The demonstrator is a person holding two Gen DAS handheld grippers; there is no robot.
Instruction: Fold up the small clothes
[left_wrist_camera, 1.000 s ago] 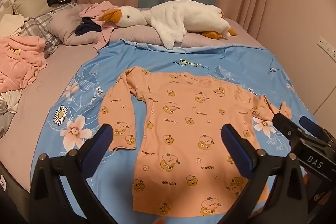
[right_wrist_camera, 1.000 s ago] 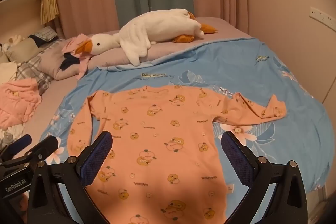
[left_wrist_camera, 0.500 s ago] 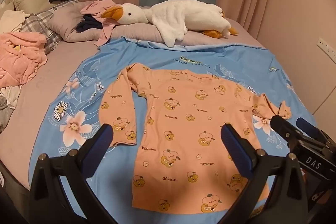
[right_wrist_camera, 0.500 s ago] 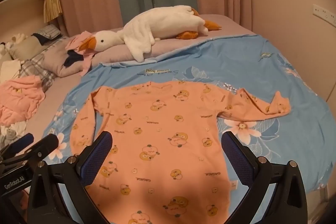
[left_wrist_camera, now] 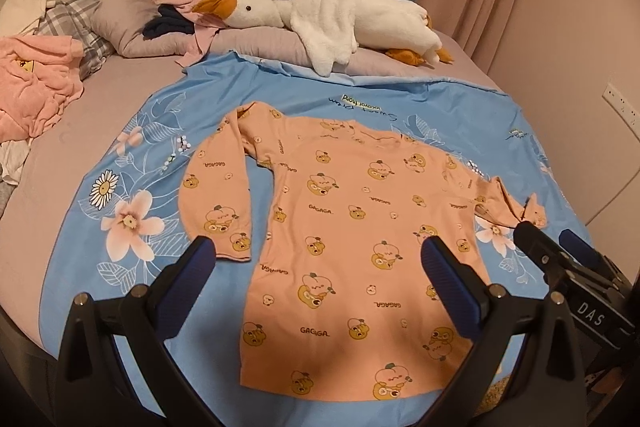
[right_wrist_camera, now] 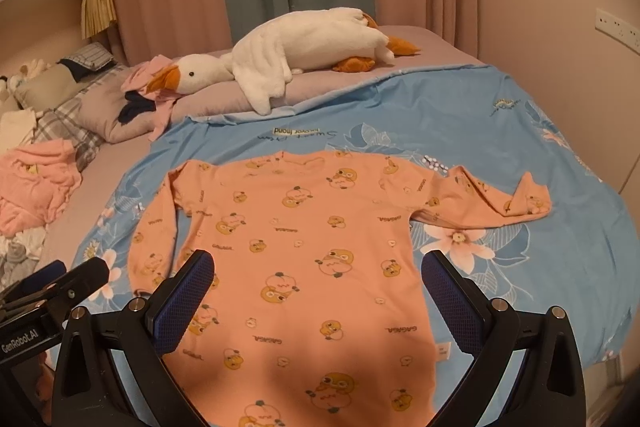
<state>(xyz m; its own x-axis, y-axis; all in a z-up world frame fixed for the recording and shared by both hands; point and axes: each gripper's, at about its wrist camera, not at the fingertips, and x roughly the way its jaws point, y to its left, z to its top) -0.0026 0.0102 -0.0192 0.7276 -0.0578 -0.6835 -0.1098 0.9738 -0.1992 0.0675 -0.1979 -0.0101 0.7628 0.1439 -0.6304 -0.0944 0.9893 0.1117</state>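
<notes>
An orange long-sleeved child's top [left_wrist_camera: 344, 227] [right_wrist_camera: 304, 247] with a cartoon print lies flat on the blue floral quilt [left_wrist_camera: 132, 187] [right_wrist_camera: 500, 131], collar toward the far side. Its left sleeve [left_wrist_camera: 218, 195] hangs straight down beside the body. Its right sleeve [right_wrist_camera: 488, 199] stretches sideways, cuff crumpled. My left gripper [left_wrist_camera: 316, 263] hovers open above the lower half of the top, holding nothing. My right gripper [right_wrist_camera: 318, 275] also stands open over the top's lower middle, empty. The hem's near edge is cut off in the right wrist view.
A white plush goose [left_wrist_camera: 328, 15] [right_wrist_camera: 288, 47] lies on grey pillows at the head of the bed. Pink clothes [left_wrist_camera: 32, 83] [right_wrist_camera: 36, 183] are heaped at the left. A wall with a socket [right_wrist_camera: 616, 27] bounds the right side.
Both grippers have drawn back and risen slightly, so more of the top's hem shows. Jaws stayed open. The top has not moved.
</notes>
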